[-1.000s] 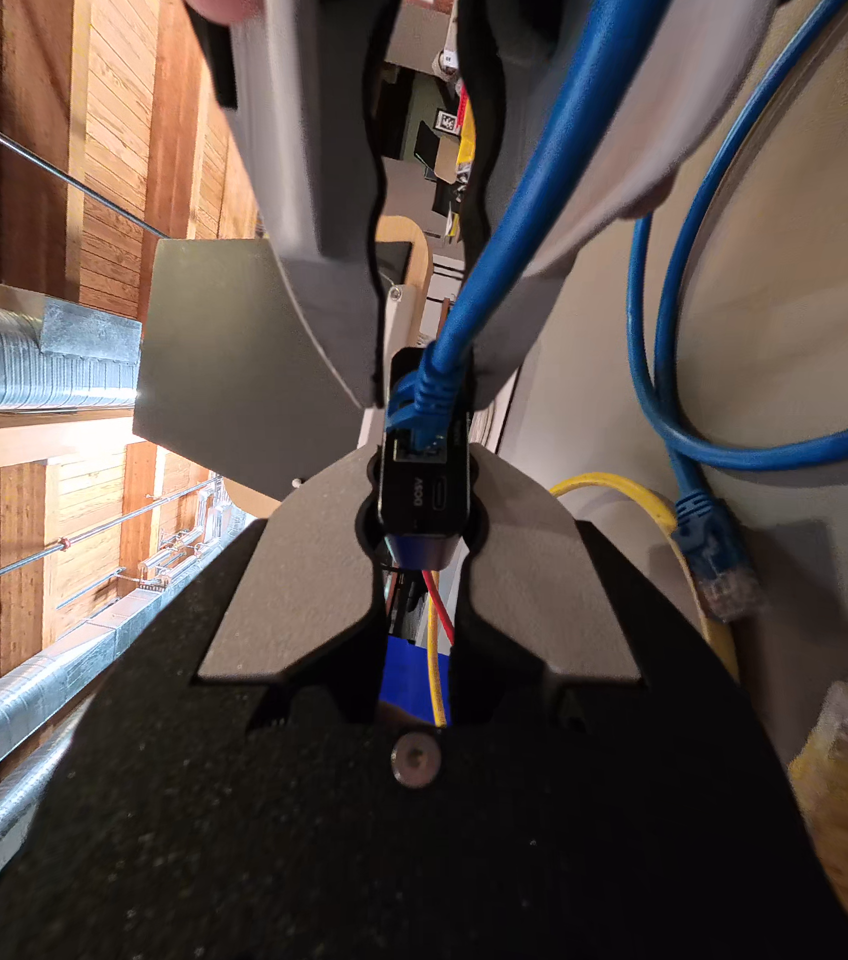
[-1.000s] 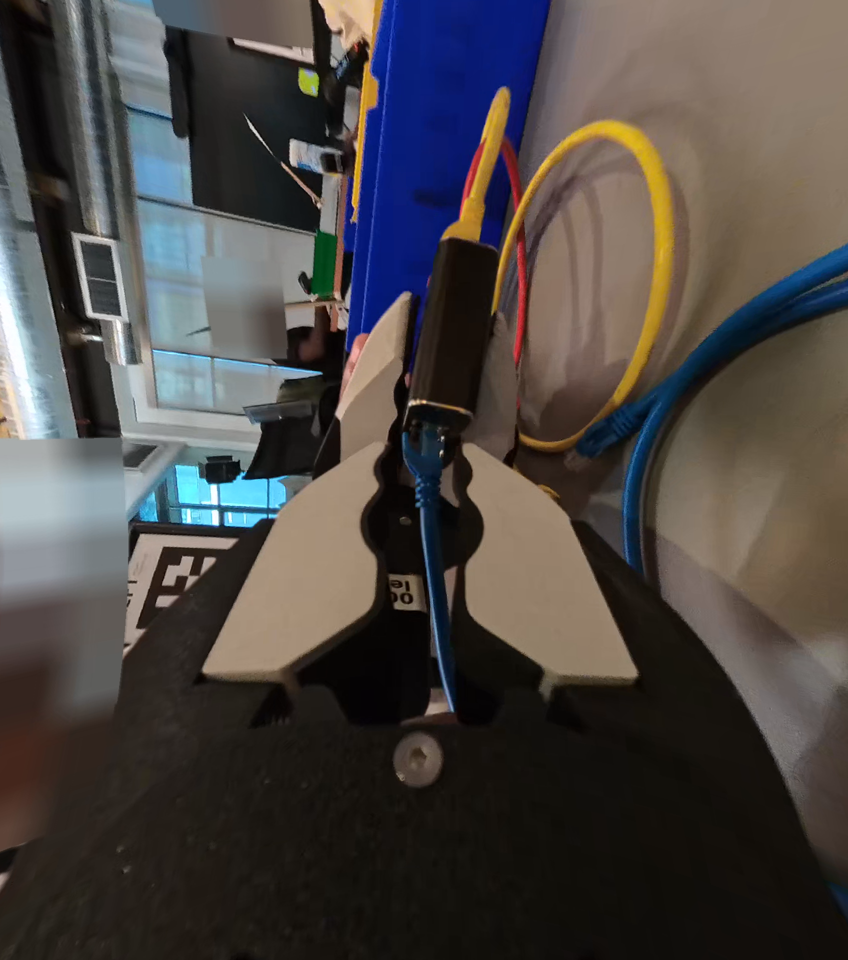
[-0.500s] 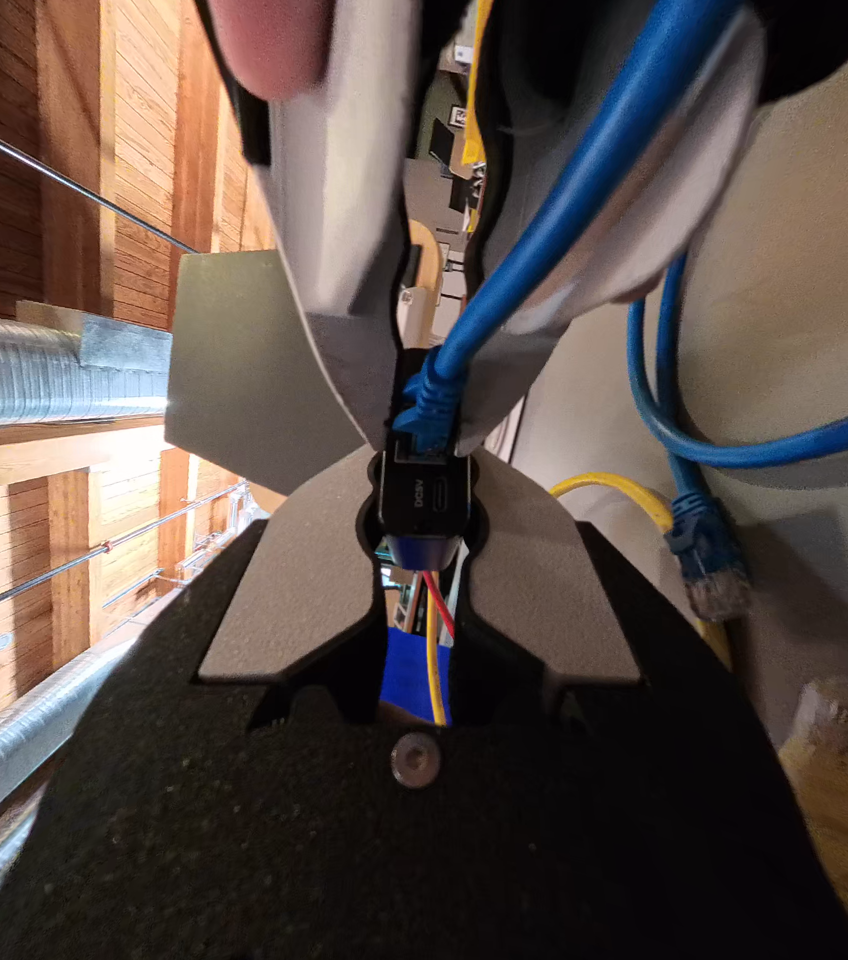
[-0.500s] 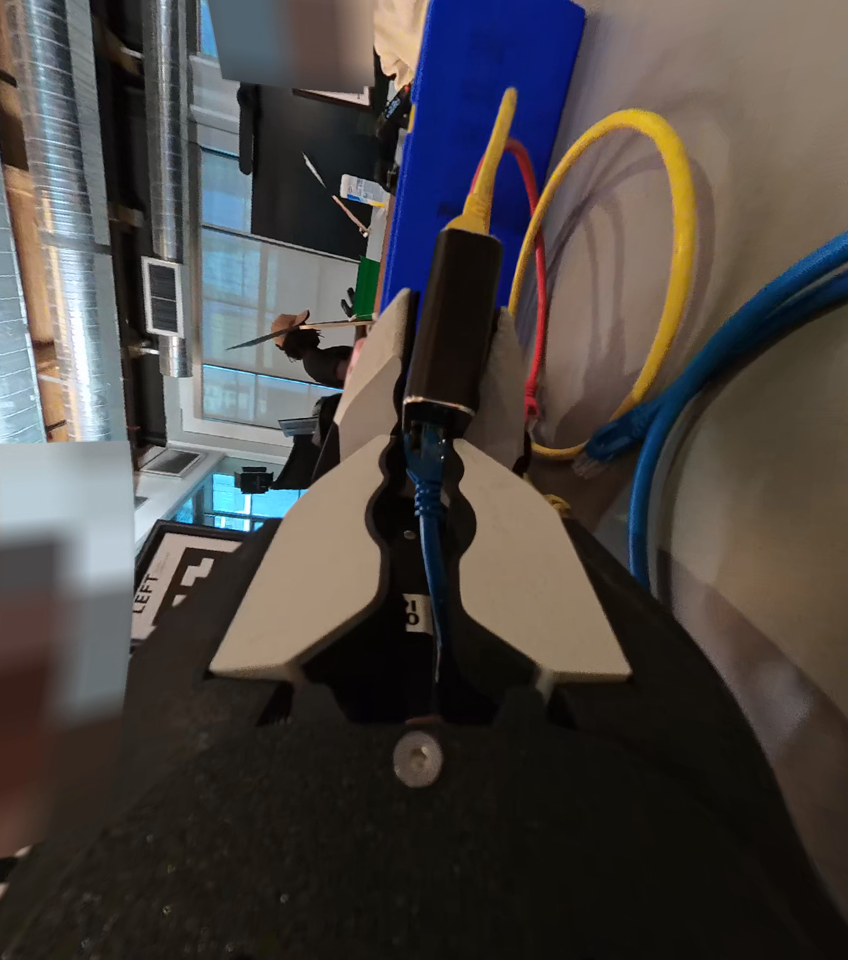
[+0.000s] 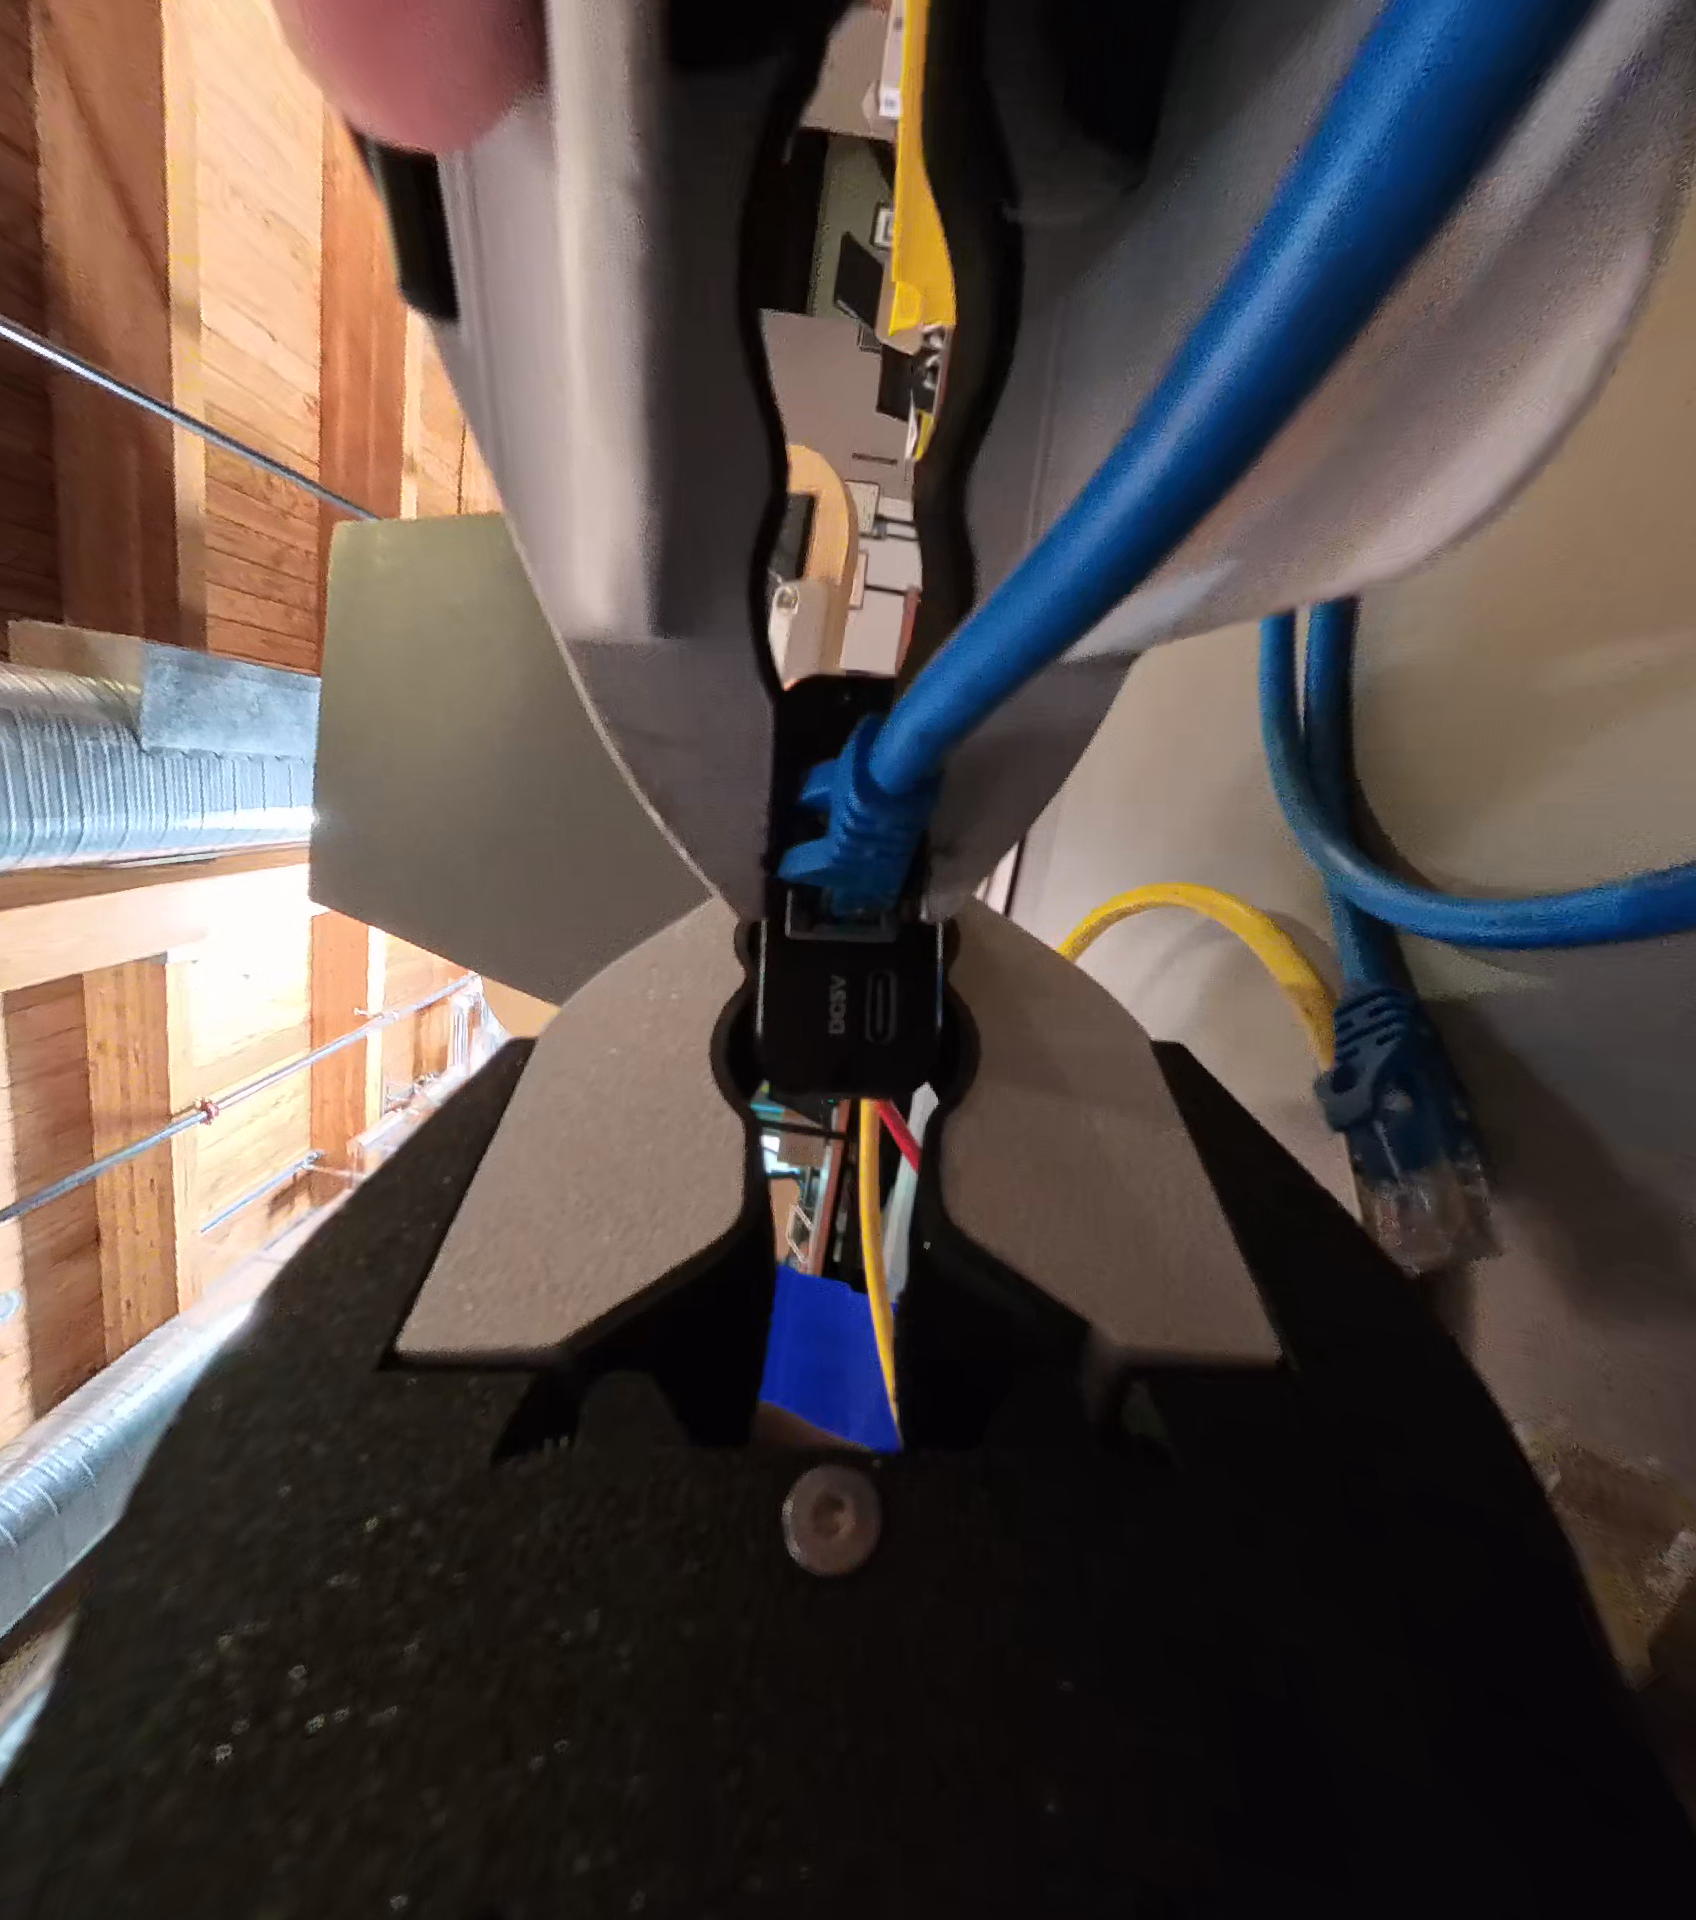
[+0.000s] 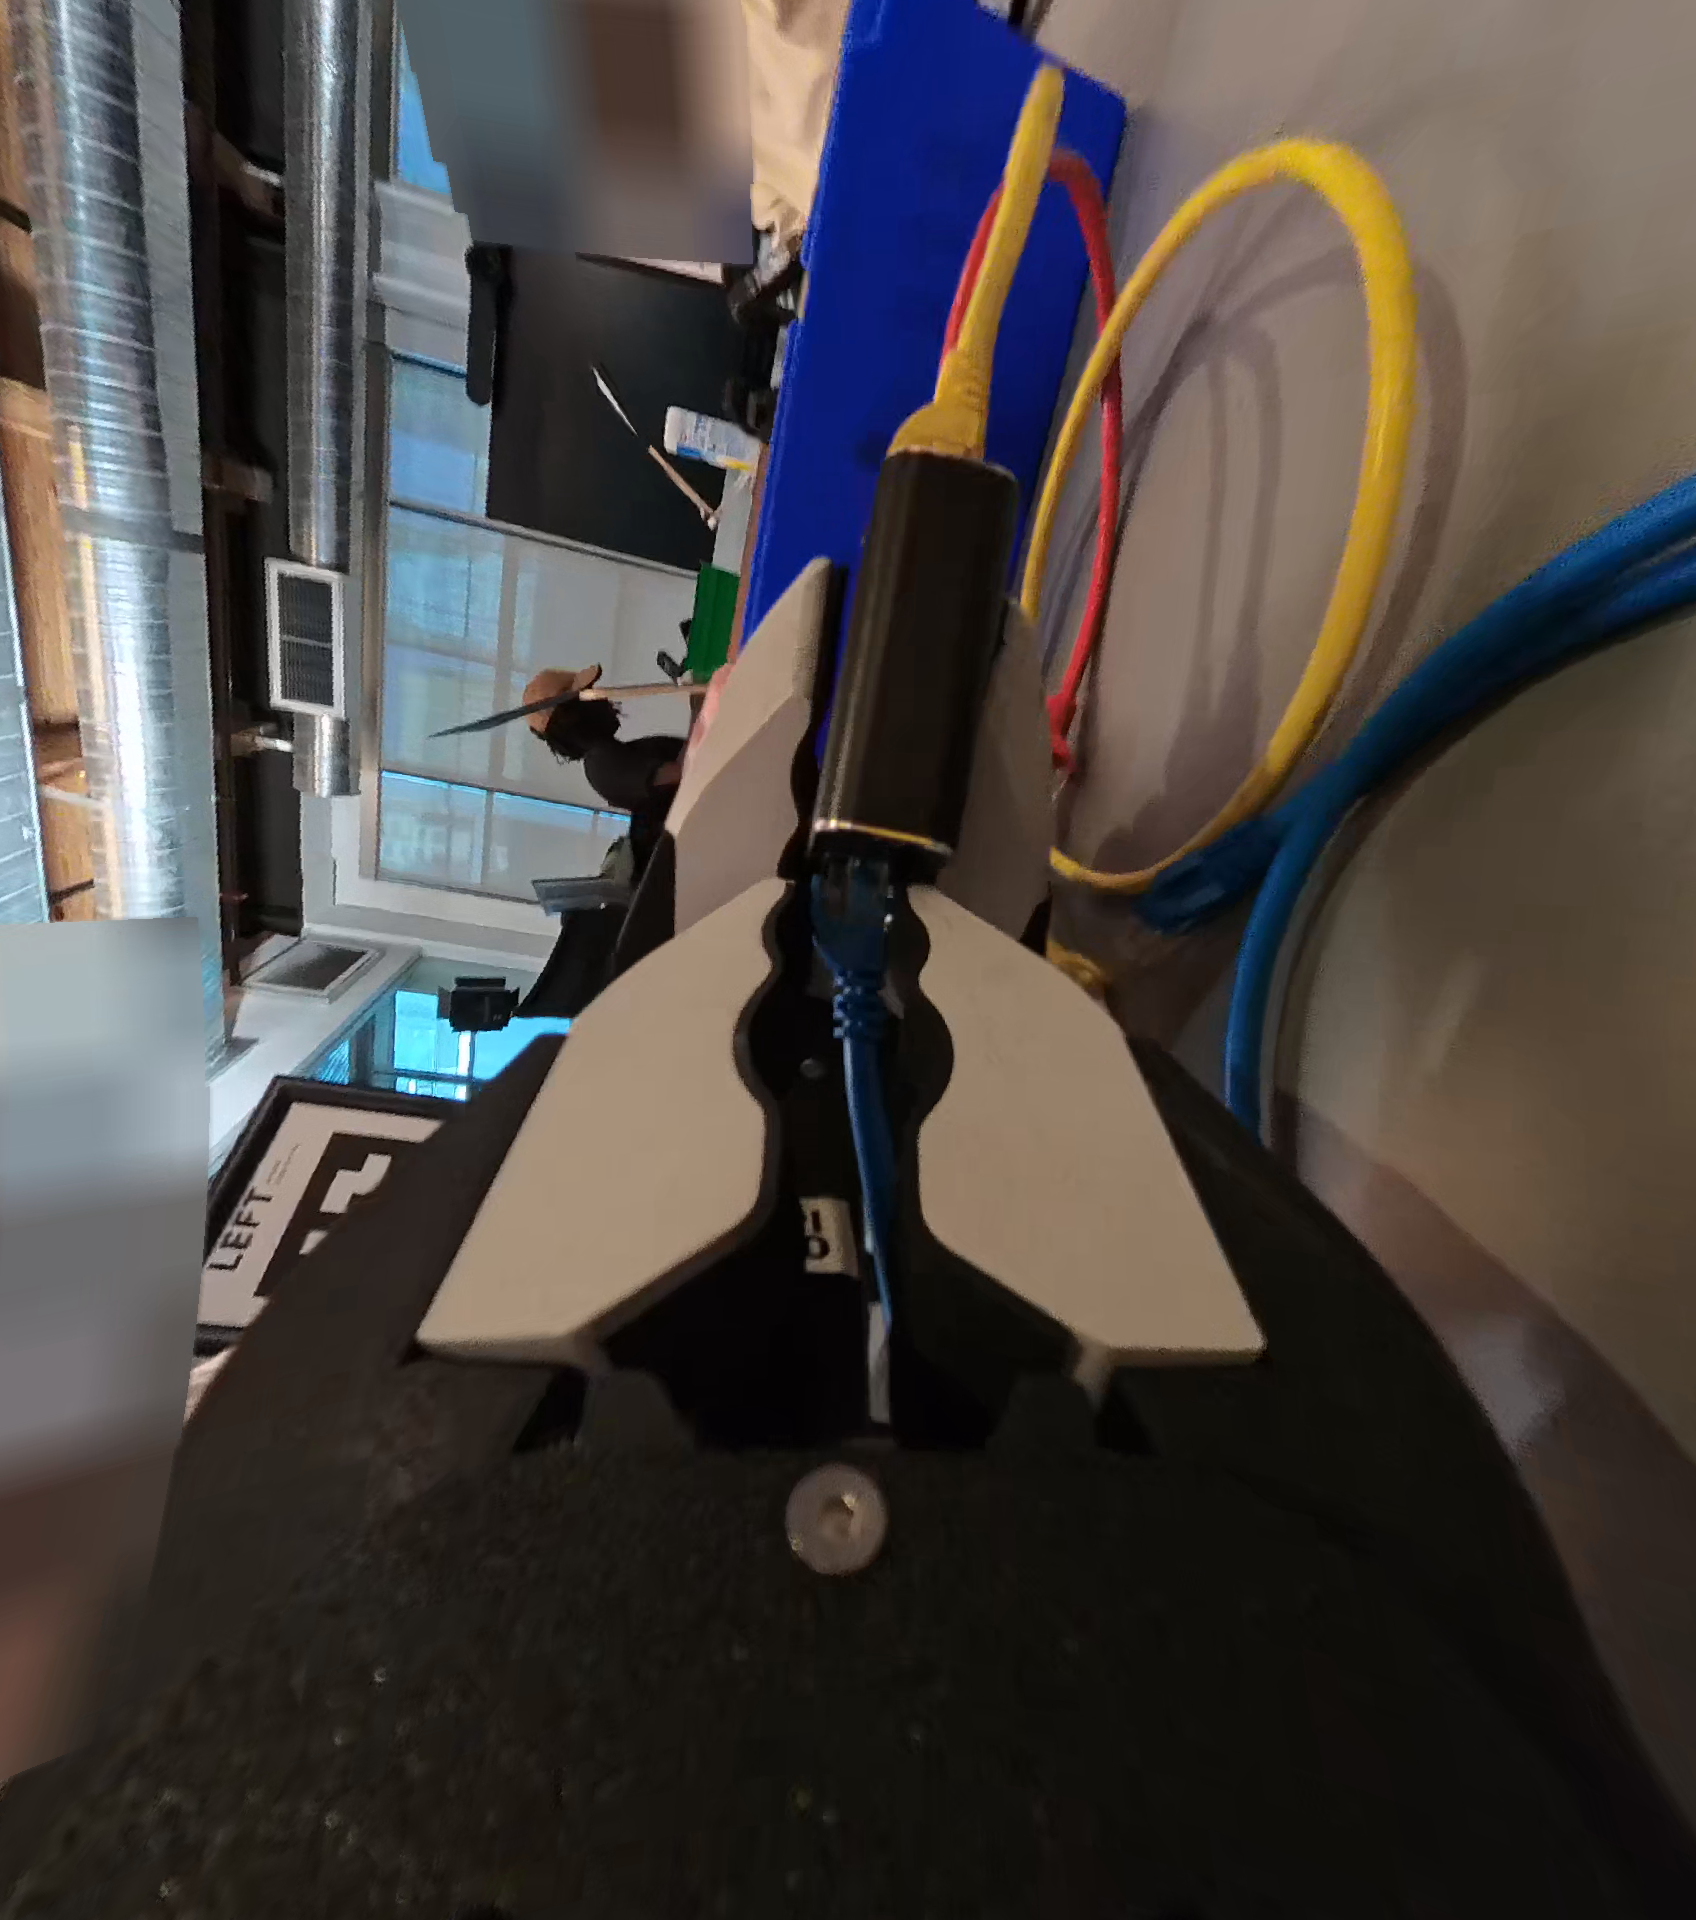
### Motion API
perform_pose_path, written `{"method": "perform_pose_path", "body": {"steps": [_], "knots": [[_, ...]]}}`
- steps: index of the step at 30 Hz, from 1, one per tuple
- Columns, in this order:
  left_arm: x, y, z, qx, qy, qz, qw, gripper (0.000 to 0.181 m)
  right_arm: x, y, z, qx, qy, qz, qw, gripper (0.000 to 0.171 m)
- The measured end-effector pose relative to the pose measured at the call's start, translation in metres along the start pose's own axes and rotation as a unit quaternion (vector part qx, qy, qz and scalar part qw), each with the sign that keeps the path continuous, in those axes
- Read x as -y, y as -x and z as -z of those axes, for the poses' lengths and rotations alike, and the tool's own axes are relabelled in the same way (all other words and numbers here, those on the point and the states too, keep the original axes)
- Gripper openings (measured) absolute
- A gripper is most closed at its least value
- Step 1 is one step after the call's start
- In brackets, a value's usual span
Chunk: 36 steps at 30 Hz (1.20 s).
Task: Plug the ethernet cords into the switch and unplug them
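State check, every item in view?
Left gripper: shut on switch
Right gripper: shut on blue plug
Switch: held off the table
Blue plug: at the switch port
Yellow cord: plugged into far end
Spare blue plug: unplugged, loose

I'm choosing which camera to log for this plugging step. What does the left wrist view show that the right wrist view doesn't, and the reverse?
Only the left wrist view shows a loose blue plug lying unplugged and the port on the switch's side.

Only the right wrist view shows the yellow cord plugged into the switch's far end, a red cord and a blue board.

Both show the left tongs shut on the switch and the right tongs shut on the blue plug at its port.
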<state>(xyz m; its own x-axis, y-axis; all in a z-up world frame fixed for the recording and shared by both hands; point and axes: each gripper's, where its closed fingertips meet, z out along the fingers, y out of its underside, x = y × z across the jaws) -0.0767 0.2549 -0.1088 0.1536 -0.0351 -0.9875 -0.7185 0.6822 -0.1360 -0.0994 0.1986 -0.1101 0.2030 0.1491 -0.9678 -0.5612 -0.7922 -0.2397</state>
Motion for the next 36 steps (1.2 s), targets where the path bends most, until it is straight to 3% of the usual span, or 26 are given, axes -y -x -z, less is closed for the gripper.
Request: {"method": "perform_pose_path", "body": {"steps": [3, 6, 11, 20, 24, 36], "knots": [[-0.007, -0.001, -0.001, -0.004, 0.011, 0.004, 1.000, 0.026, 0.008, 0.004, 0.002, -0.005, -0.045, 0.020, 0.999, 0.027], [-0.007, 0.000, 0.001, -0.005, 0.010, 0.011, 1.000, 0.026, 0.009, 0.006, 0.004, -0.015, -0.060, 0.025, 0.998, 0.021], [-0.005, -0.001, 0.000, -0.007, 0.009, 0.009, 1.000, 0.026, 0.009, -0.001, 0.006, -0.024, -0.059, 0.014, 0.998, 0.013], [-0.007, -0.003, 0.000, -0.012, 0.010, 0.007, 1.000, 0.026, 0.002, -0.002, -0.001, -0.010, -0.034, -0.013, 0.999, 0.027], [-0.008, -0.004, 0.000, -0.015, 0.013, 0.007, 1.000, 0.026, 0.003, 0.000, -0.002, 0.017, -0.041, -0.038, 0.998, 0.018], [-0.009, -0.001, 0.003, -0.007, 0.018, 0.000, 1.000, 0.025, 0.001, -0.002, -0.005, 0.008, -0.029, 0.000, 1.000, 0.015]]}}
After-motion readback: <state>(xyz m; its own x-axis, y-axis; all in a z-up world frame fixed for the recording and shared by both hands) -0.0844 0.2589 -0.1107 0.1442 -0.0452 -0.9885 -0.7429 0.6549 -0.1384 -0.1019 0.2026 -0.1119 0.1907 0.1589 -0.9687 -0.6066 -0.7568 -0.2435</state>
